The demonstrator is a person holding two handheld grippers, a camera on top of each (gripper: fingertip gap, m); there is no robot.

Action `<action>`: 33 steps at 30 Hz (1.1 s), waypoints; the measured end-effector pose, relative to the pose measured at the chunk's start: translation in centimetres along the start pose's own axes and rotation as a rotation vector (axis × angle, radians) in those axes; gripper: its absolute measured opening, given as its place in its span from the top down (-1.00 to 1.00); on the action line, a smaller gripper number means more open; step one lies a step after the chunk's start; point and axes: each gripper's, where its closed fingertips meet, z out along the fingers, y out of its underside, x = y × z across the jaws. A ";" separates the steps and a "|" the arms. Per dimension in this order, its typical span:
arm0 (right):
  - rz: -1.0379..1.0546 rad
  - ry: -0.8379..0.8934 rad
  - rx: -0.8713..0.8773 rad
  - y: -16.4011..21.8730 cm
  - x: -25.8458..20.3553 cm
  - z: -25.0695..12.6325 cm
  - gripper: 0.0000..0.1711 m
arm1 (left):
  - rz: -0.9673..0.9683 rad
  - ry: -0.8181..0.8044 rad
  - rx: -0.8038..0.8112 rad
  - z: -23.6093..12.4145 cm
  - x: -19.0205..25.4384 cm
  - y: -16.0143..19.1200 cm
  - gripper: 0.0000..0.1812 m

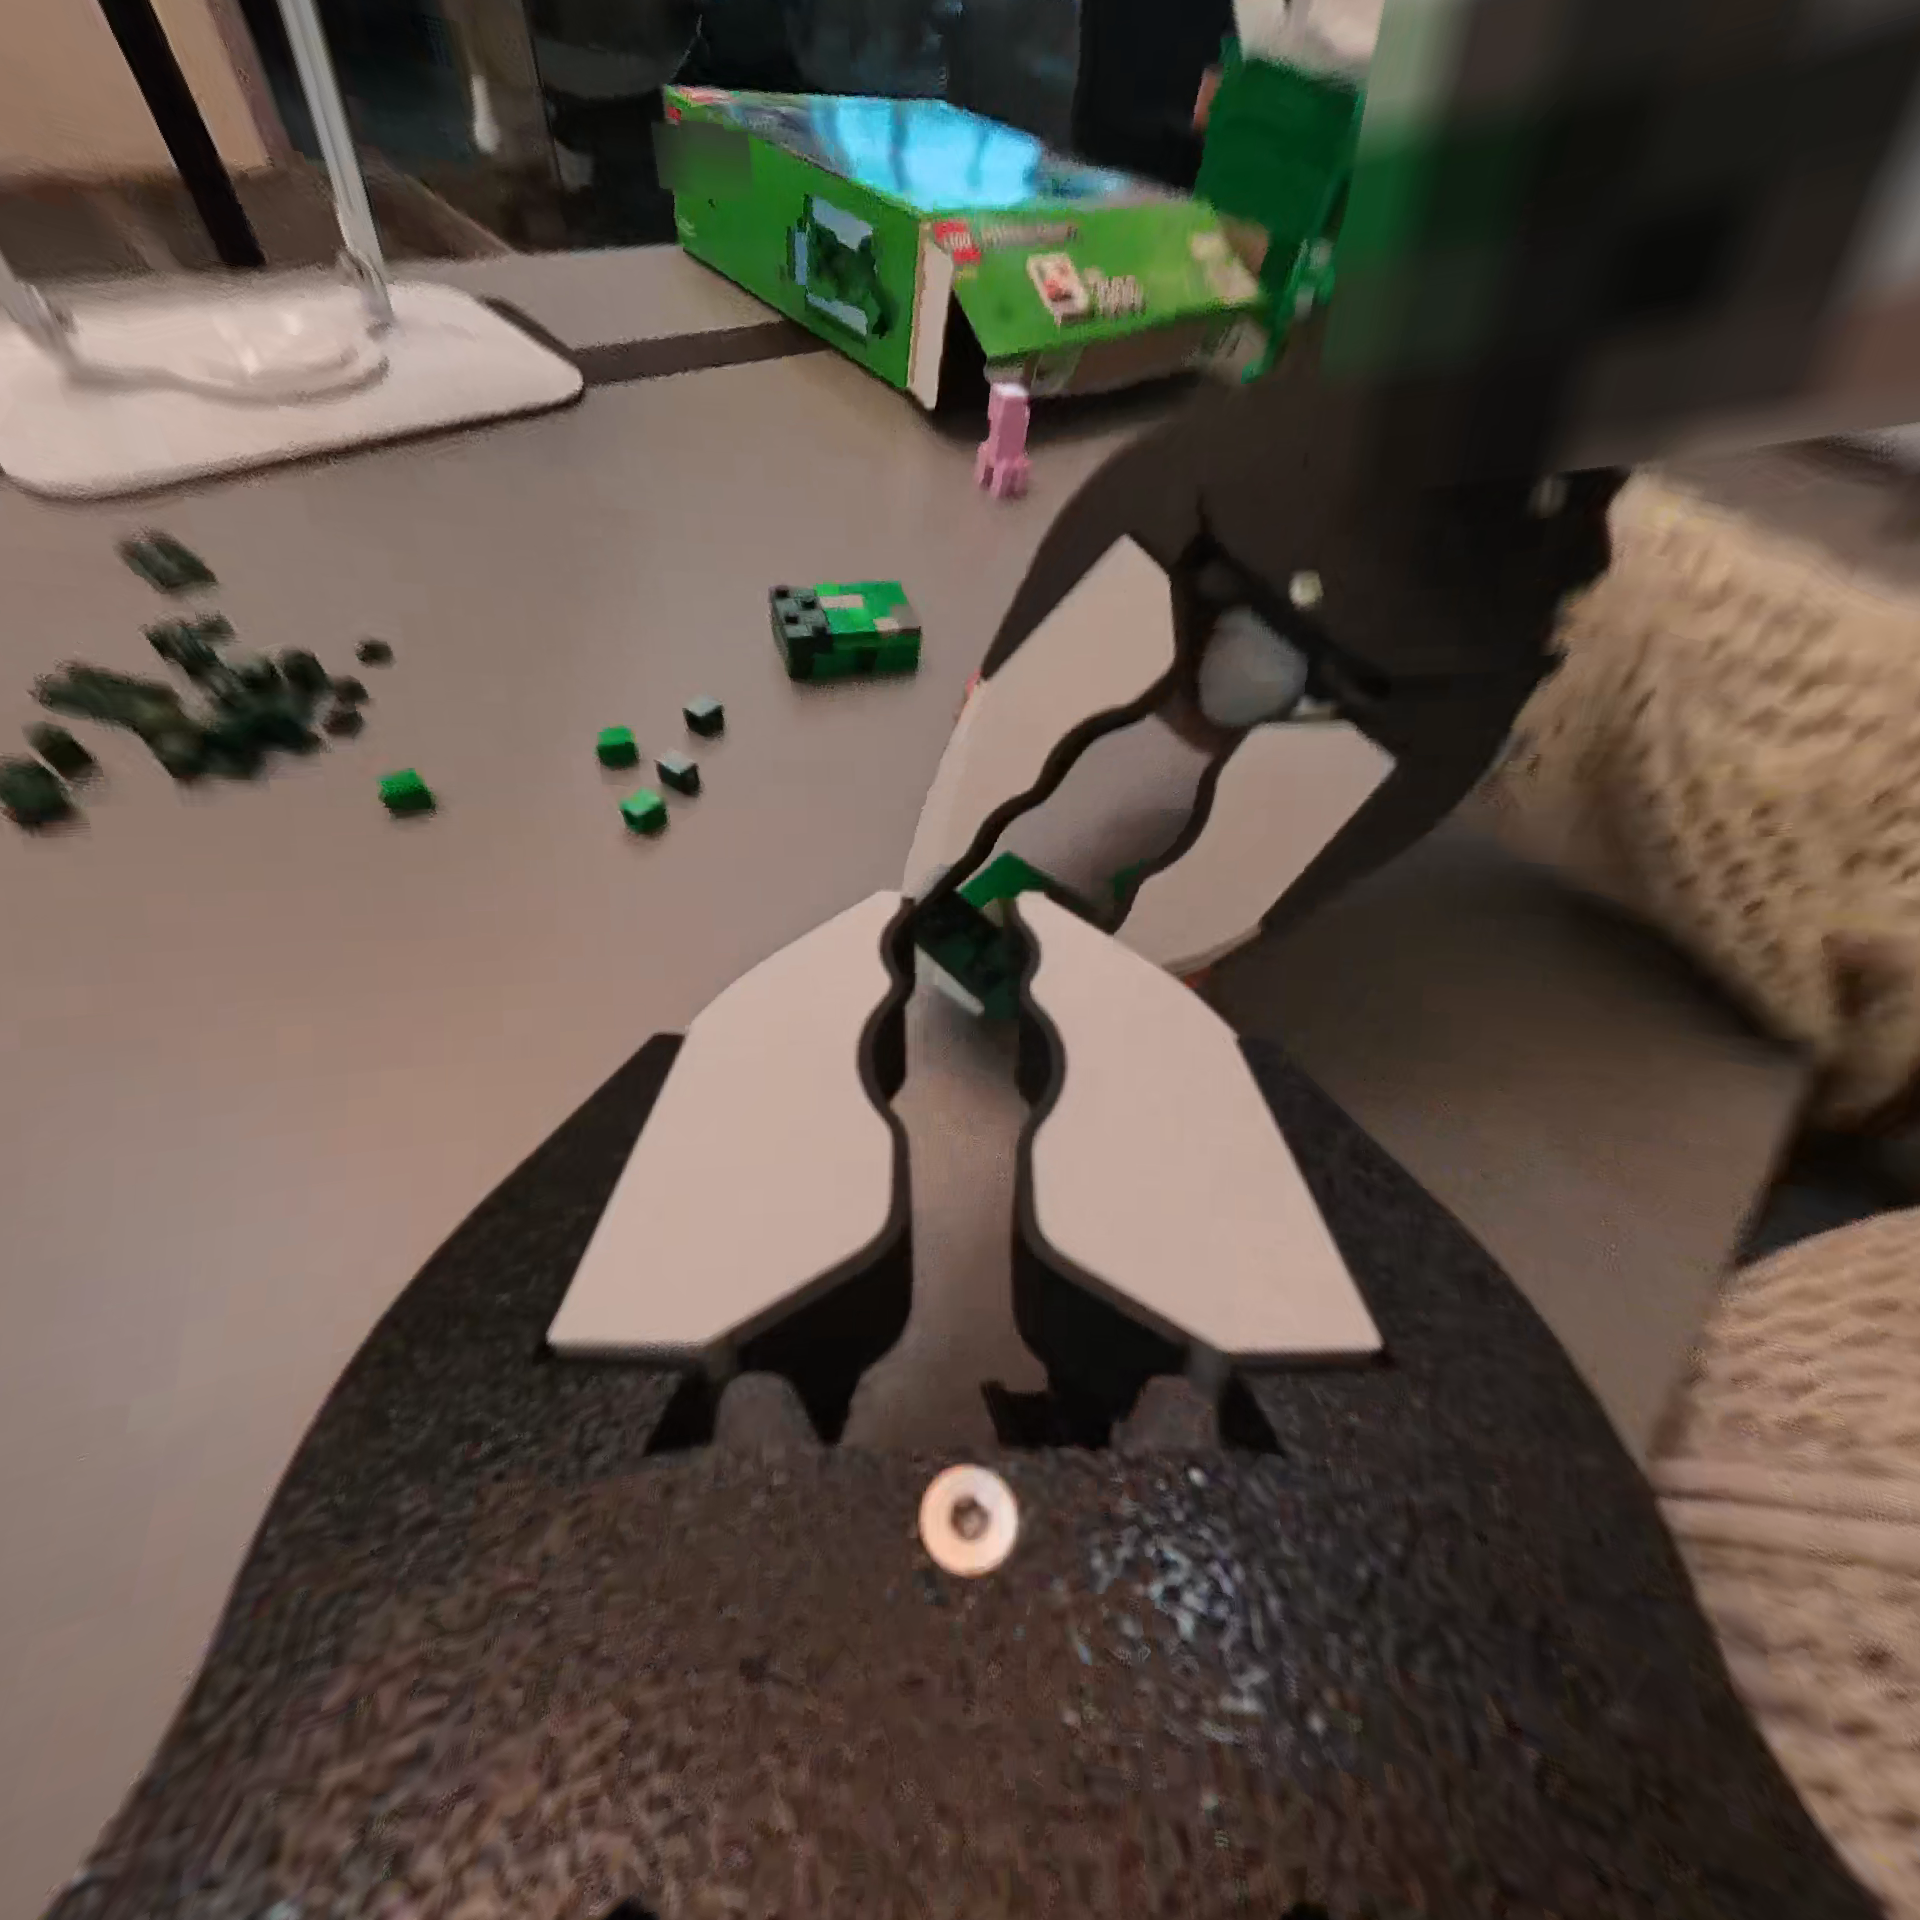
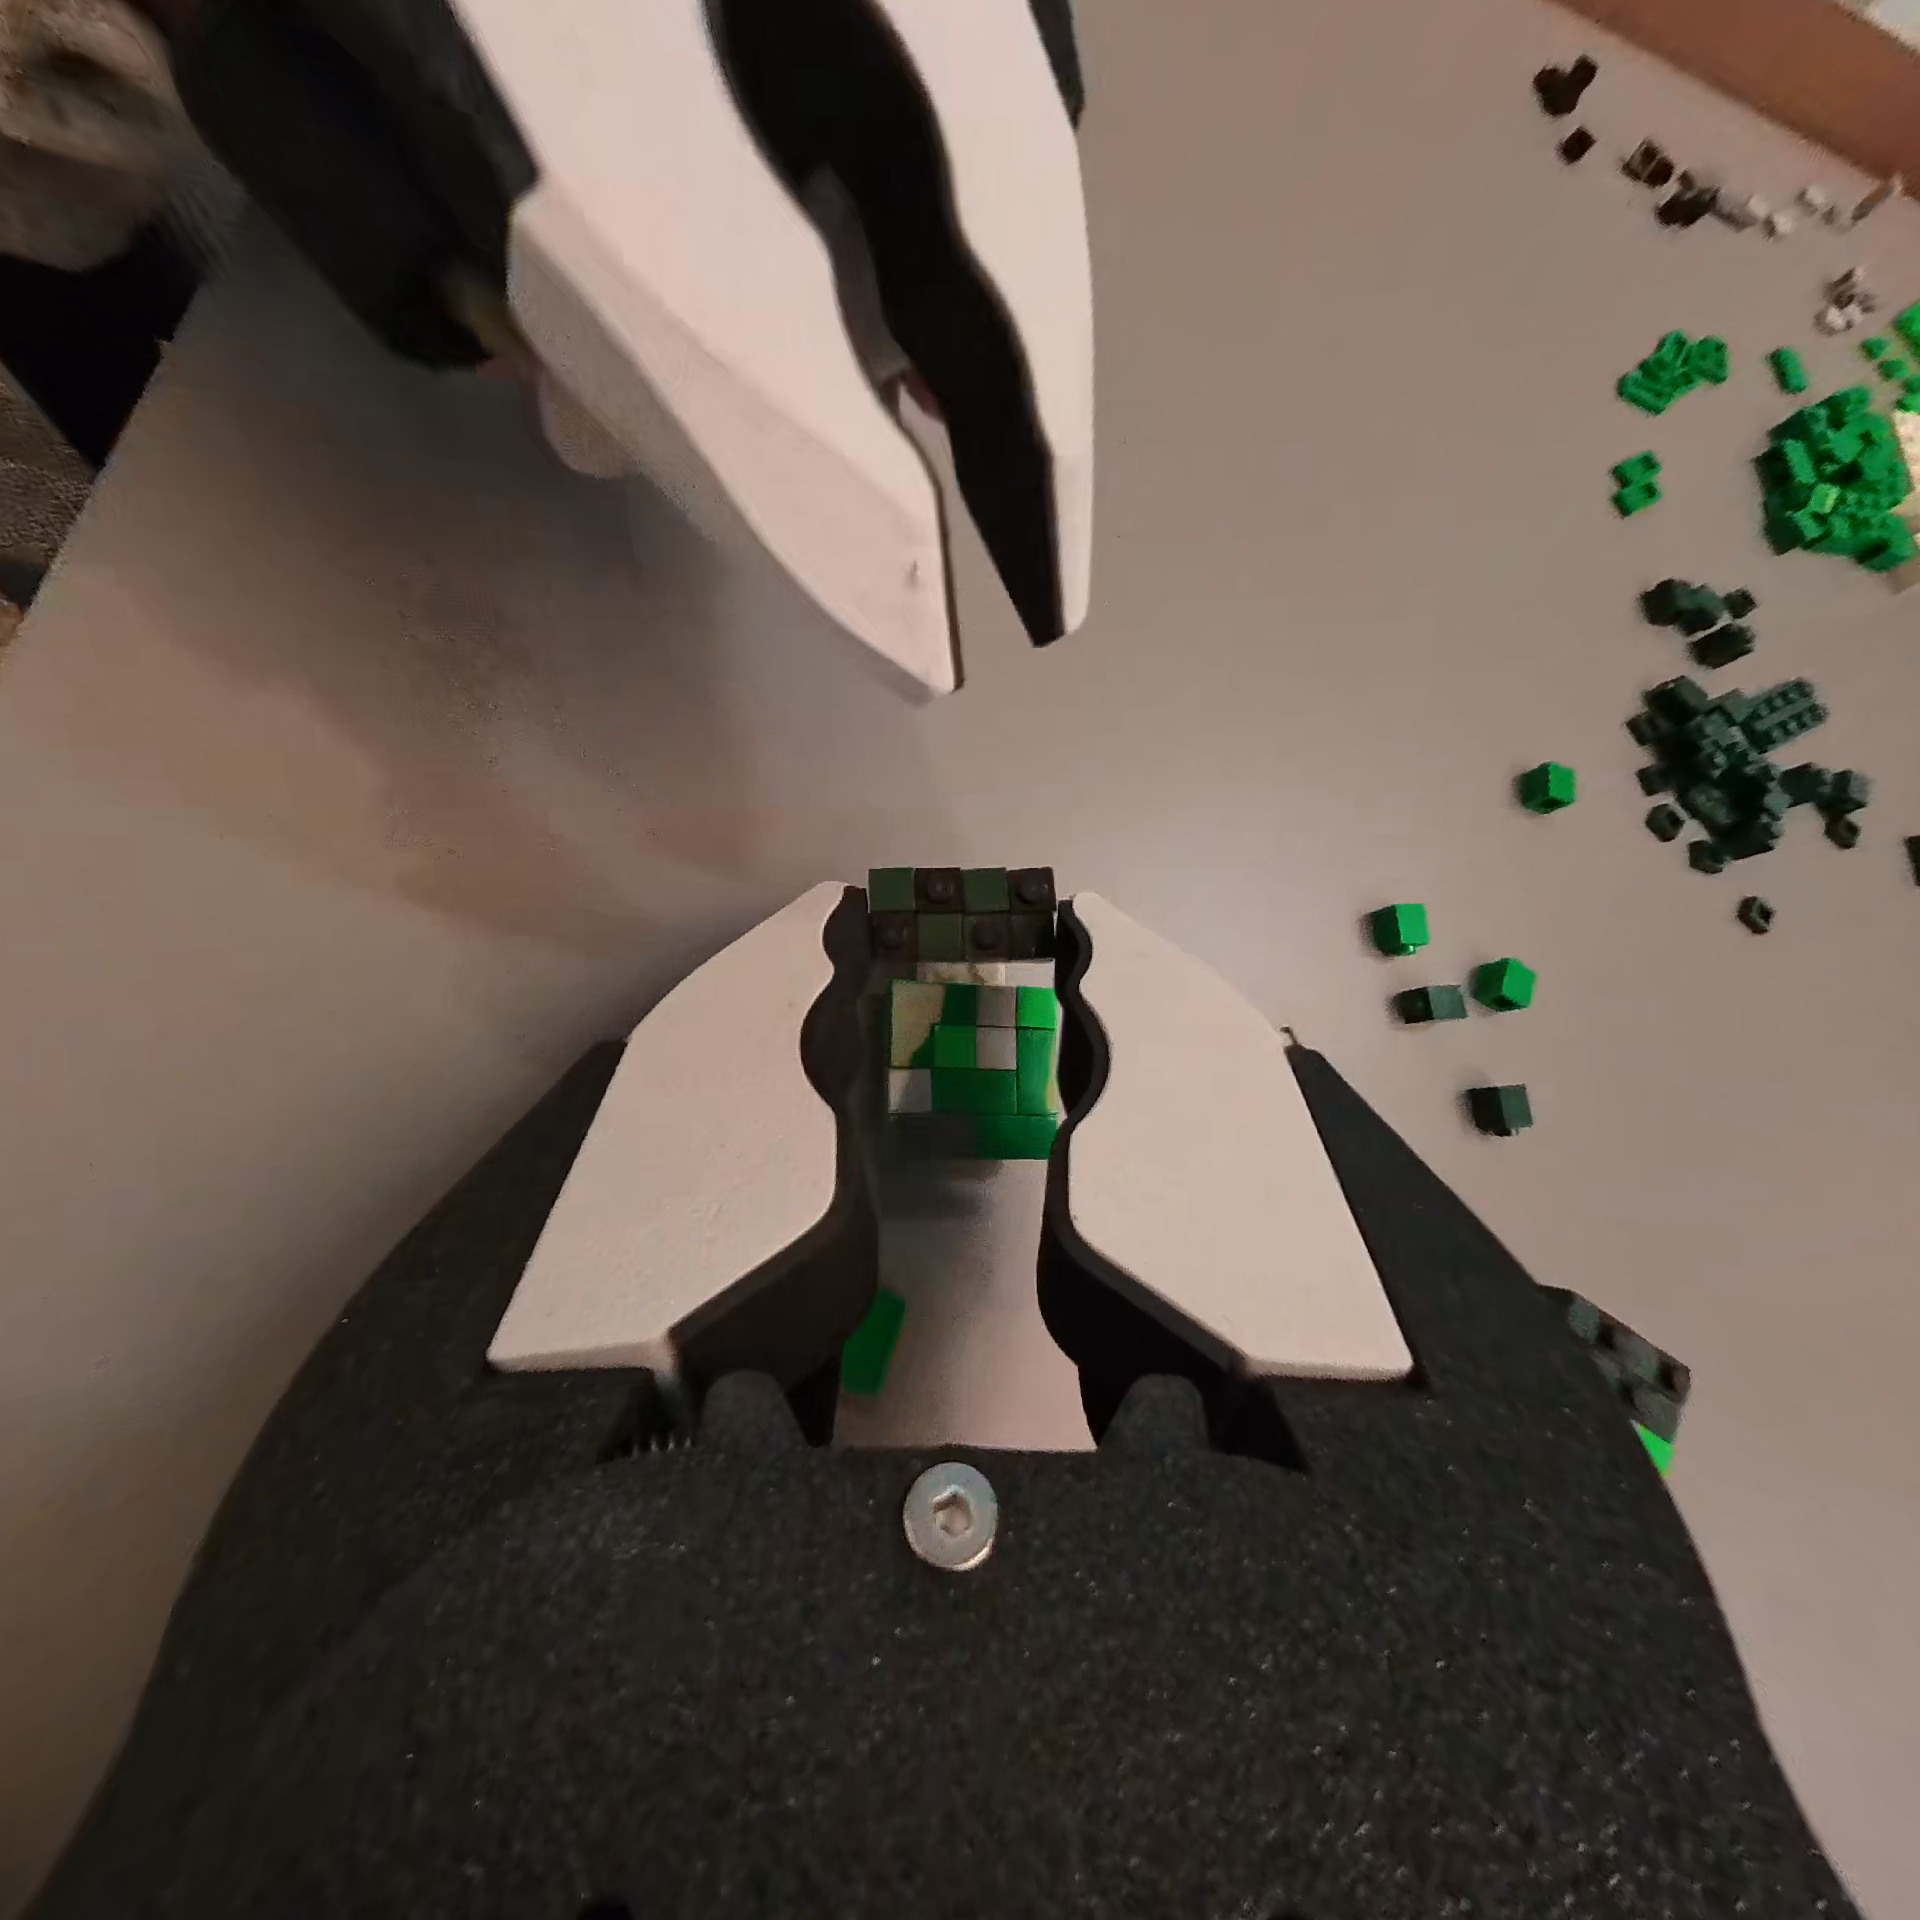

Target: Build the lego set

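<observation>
My right gripper [image 2: 961,899] is shut on a small block assembly [image 2: 971,1049] of green, dark green and grey bricks, with a studded dark row at its far end. It is held above the grey table [image 2: 520,831]. My left gripper [image 1: 964,920] points at that assembly [image 1: 977,951] from the other side. In the right wrist view the left gripper [image 2: 997,660] hangs a short way off, not touching. Its jaws are slightly apart and I see nothing between them. The right gripper [image 1: 1023,894] comes in from the upper right of the left wrist view.
A built green block [image 1: 847,629], a pink figure [image 1: 1003,442] and the open green box [image 1: 935,249] lie beyond. Loose green bricks [image 2: 1455,977], a dark green pile [image 2: 1735,769] and a bright green pile [image 2: 1839,478] lie to the right. A knit sleeve [image 1: 1714,727] is close by. One gripper's finger ends stand about 5 centimeters off the other's.
</observation>
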 end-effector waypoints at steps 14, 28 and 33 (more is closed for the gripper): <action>0.050 -0.044 -0.054 1.0 -0.1 0.6 0.61 | 0.867 0.076 -0.127 1.4 1.4 2.7 0.70; 0.119 -0.055 -0.004 1.0 0.0 0.6 0.61 | 1.002 0.228 -0.282 2.9 1.0 4.8 0.60; 0.137 -0.054 0.020 1.0 0.0 0.6 0.60 | 1.000 0.260 -0.303 3.2 1.3 4.9 0.62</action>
